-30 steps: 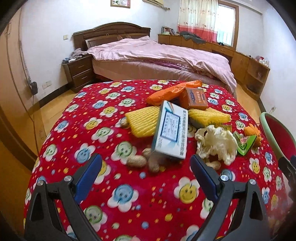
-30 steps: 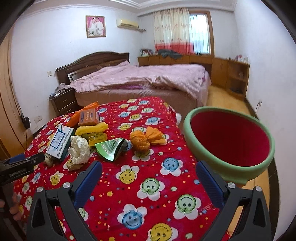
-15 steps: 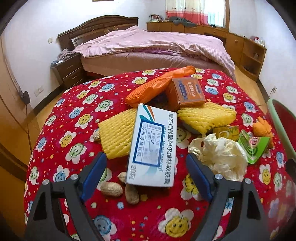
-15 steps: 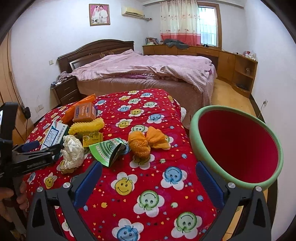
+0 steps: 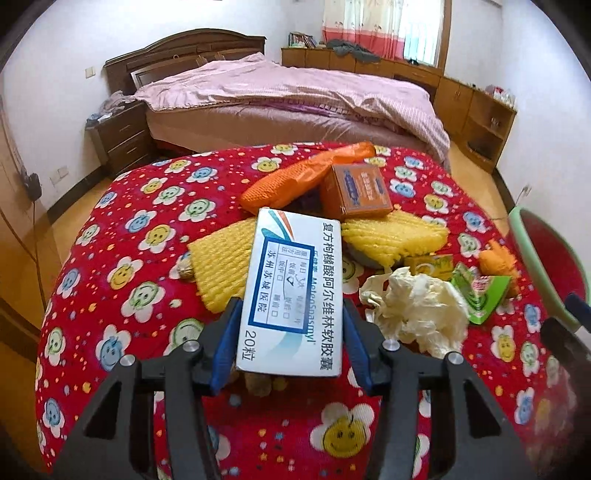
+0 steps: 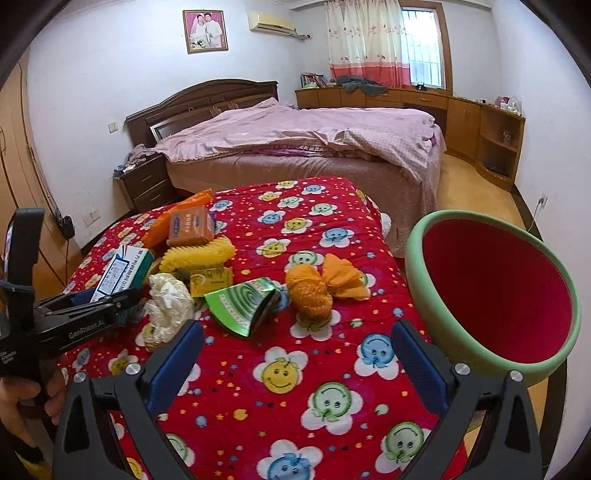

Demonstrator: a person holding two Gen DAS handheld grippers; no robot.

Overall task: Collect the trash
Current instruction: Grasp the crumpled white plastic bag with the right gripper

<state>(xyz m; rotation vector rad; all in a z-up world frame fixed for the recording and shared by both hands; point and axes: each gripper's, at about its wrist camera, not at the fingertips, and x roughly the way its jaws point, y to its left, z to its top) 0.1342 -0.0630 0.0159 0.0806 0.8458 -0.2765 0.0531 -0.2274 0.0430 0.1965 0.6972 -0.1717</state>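
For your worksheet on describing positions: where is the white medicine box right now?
In the left wrist view the white medicine box sits between the left gripper fingers, its far end over the yellow foam net, with crumpled paper on its right.

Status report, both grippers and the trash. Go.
Left gripper shut on white-and-blue cardboard medicine box. Right gripper open, empty, above red smiley-flower blanket. Red bin with green rim at right, path looks clear.

A daylit bedroom with white walls

A bed (image 6: 295, 147) with a pink quilt and dark wooden headboard stood centre; a nightstand (image 6: 146, 182) sat just left of it, wooden cabinets (image 6: 461, 122) right of it, a curtained window (image 6: 384, 40) behind it, and a framed portrait (image 6: 205, 31) above.
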